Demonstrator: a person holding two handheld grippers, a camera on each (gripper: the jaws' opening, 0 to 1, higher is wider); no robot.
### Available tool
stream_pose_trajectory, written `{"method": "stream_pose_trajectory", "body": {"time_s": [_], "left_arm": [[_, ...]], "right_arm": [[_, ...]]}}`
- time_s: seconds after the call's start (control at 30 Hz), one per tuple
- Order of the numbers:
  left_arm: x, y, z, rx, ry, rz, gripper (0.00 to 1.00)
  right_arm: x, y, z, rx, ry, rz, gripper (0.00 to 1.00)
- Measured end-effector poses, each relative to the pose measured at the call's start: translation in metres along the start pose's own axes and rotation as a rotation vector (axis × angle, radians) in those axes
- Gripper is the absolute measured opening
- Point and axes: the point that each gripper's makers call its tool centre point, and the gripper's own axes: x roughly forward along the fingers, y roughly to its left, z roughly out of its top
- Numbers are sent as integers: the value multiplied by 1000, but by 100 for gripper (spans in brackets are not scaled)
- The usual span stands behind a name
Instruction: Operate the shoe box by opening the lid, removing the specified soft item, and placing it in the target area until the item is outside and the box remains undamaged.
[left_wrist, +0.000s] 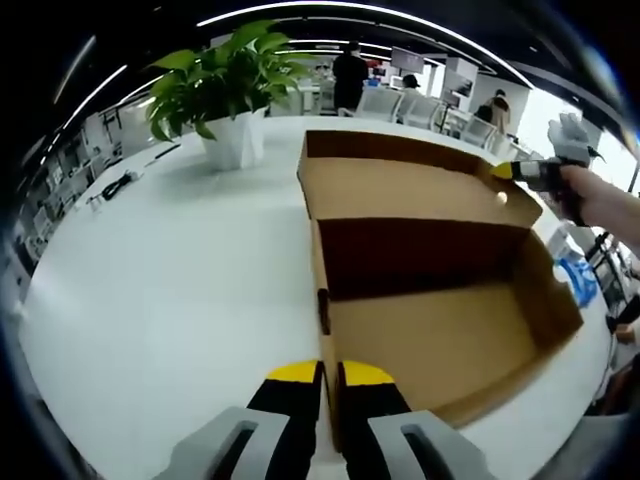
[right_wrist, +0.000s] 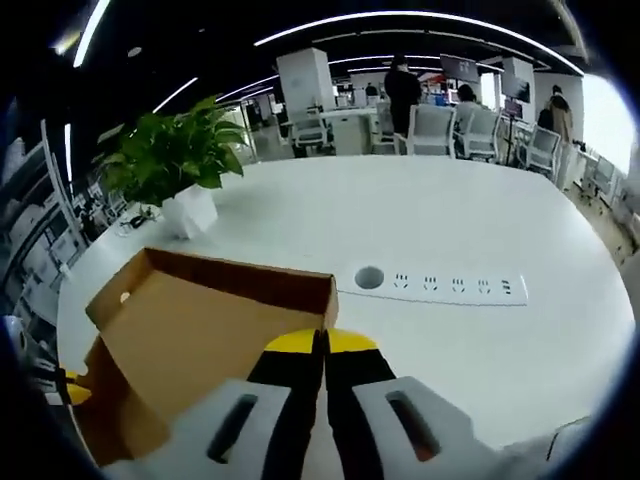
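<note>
Left gripper view shows a wide white surface (left_wrist: 170, 290) carrying an open cardboard shoe box (left_wrist: 440, 330) straight ahead of the left tongs (left_wrist: 331, 372), whose tips pinch the near wall of the box, with the lid (left_wrist: 410, 185) flung back beyond and a potted plant (left_wrist: 225, 90) farther off to the left. Right gripper view has the right tongs (right_wrist: 322, 342) pressed onto the lid's far edge, the lid spreading to their left, a white power strip (right_wrist: 435, 285) just ahead to the right. Whether any soft item lies inside the box cannot be told.
</note>
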Motion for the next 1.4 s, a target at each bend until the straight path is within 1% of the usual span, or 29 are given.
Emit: {"method": "stream_pose_trajectory", "body": {"time_s": [0.03,0.1,0.23,0.37,0.4,0.47,0.57,0.67,0.7,0.77,0.83,0.87,0.97,1.1,1.13,1.23,1.4], "left_arm": [[0,0,0,-2,0,2,6],[0,1,0,-5,0,7,5],[0,3,0,-13,1,16,5],[0,3,0,-11,1,24,5],[0,2,-1,-12,1,26,5],[0,2,-1,-13,2,28,5],[-1,2,-2,-15,3,34,5],[-2,3,-2,-18,5,41,4],[-2,4,-2,-19,6,46,4],[-3,5,-2,-21,6,55,4],[-3,6,-2,-27,6,61,4],[-3,7,-2,-28,7,64,4],[-3,9,-2,-23,7,71,4],[-3,10,-1,-26,6,80,4],[-3,10,-1,-25,5,83,4],[-3,11,-1,-31,5,84,4],[-2,11,-1,-34,5,85,4]], "right_arm": [[-4,1,5,20,-37,1,0],[-13,5,10,30,-79,0,0],[-26,9,16,29,-138,3,0],[-33,13,21,16,-187,11,0],[-41,17,21,8,-200,14,0],[-48,20,22,2,-227,21,0],[-57,23,22,23,-255,28,0],[-65,27,22,24,-299,41,0],[-73,31,20,19,-317,51,0],[-78,33,23,17,-353,67,0],[-90,39,20,18,-387,84,0],[-88,39,21,21,-393,86,0],[-96,40,20,37,-420,100,0],[-113,41,15,49,-453,111,0],[-118,41,13,39,-463,109,0],[-121,44,13,35,-477,124,0],[-129,46,13,1,-497,134,0]]}}
